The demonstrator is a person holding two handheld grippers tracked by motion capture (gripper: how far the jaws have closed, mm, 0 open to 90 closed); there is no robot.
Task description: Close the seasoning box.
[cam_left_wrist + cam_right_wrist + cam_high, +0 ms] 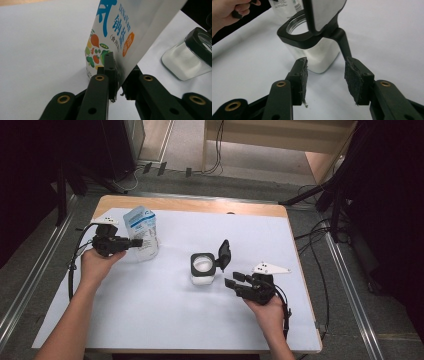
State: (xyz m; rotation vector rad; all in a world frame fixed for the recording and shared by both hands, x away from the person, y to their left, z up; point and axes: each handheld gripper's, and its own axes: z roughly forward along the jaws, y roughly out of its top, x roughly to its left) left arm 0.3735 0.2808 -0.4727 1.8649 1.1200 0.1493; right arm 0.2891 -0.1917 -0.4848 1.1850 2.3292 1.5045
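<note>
Left tongs (119, 82): gripping the salt pouch (125, 32) at centre frame.
Right tongs (325, 80): standing open, empty, just short of the jar (314, 50).

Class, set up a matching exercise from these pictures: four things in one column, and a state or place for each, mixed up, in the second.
Things:
1. pouch
2. jar
3. jar lid
4. right tongs

States or places:
A. open, with nothing between them
B. flipped up on its hinge
C. pinched by the left tongs
D. stands mid-table, white powder inside

Pairs: 1-C, 2-D, 3-B, 4-A
</note>
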